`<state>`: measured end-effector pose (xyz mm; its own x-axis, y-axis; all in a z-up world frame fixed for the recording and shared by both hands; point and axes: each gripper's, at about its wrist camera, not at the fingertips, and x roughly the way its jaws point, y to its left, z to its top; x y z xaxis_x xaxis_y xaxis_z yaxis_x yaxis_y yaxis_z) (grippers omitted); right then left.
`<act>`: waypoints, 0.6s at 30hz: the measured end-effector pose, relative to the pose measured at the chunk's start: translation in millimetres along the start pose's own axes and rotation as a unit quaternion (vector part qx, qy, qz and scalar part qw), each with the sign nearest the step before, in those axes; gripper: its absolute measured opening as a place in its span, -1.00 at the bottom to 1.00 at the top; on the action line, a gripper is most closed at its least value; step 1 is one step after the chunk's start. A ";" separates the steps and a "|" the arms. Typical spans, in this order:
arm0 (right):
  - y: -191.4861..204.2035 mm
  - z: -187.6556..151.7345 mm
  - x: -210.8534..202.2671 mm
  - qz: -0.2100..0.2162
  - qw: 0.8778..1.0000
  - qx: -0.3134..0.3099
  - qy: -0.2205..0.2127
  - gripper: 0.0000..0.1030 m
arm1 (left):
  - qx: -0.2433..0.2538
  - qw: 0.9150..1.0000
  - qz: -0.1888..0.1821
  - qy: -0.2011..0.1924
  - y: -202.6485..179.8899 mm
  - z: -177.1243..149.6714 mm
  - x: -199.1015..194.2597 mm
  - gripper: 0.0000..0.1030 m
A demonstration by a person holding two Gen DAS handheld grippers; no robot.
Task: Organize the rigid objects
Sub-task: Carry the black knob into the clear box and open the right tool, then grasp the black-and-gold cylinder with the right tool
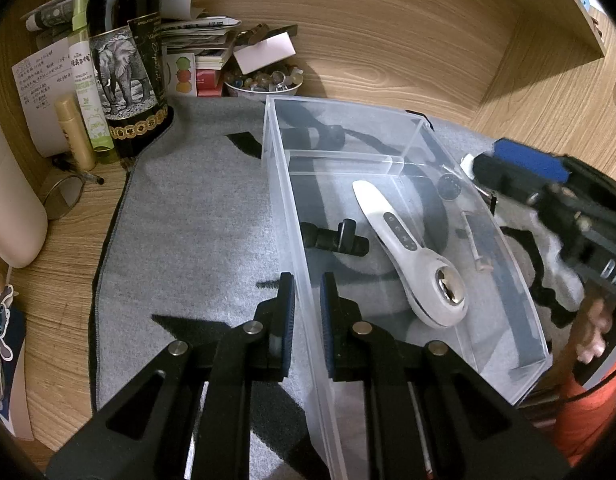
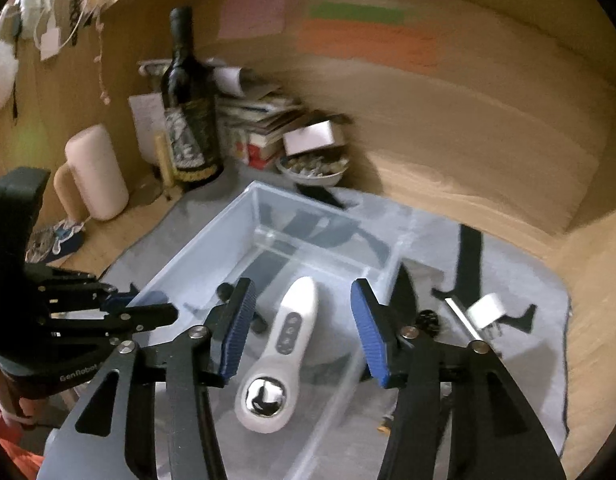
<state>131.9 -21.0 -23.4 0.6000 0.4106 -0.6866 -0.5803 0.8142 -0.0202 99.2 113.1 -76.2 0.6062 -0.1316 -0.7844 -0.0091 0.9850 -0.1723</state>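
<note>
A clear plastic bin [image 1: 344, 106] [image 2: 244, 216] stands on a grey mat [image 1: 188, 220]. Inside it lies a white handheld device [image 1: 404, 240] [image 2: 292, 328] with a chrome ball head, and beside it a small black part [image 1: 336, 240]. My left gripper [image 1: 308, 280] [image 2: 148, 304] is shut on the bin's left wall, one pad on each side. Above the white device, my right gripper [image 2: 302, 286] [image 1: 504, 168] stands open, with no pad touching it. To the right of the bin, a white plug [image 2: 486, 312], a silver bar [image 2: 460, 316] and a round black piece [image 2: 428, 320] rest on the mat.
A dark wine bottle [image 1: 124, 60] [image 2: 192, 120], slim tubes, a paper stack [image 1: 204, 36] and a bowl of small items [image 1: 264, 84] crowd the back left corner. A cream container [image 1: 8, 200] stands at the left. Wooden walls close the back and right.
</note>
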 end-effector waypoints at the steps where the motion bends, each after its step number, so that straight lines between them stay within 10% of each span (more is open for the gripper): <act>1: -5.6 0.3 -4.1 -0.004 1.000 0.007 -0.005 -0.10 | 0.000 1.000 0.000 0.000 -0.2 0.1 0.0 -0.76; 18: -106.2 -38.5 -16.6 -0.119 0.986 0.117 0.021 -0.03 | 0.000 1.000 -0.001 0.000 0.7 -0.2 0.1 -0.76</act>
<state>162.3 -130.1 -37.9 0.6776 0.1825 -0.7124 -0.2800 0.9598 -0.0204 99.1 113.8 -76.5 0.6063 -0.1333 -0.7840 -0.0076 0.9848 -0.1733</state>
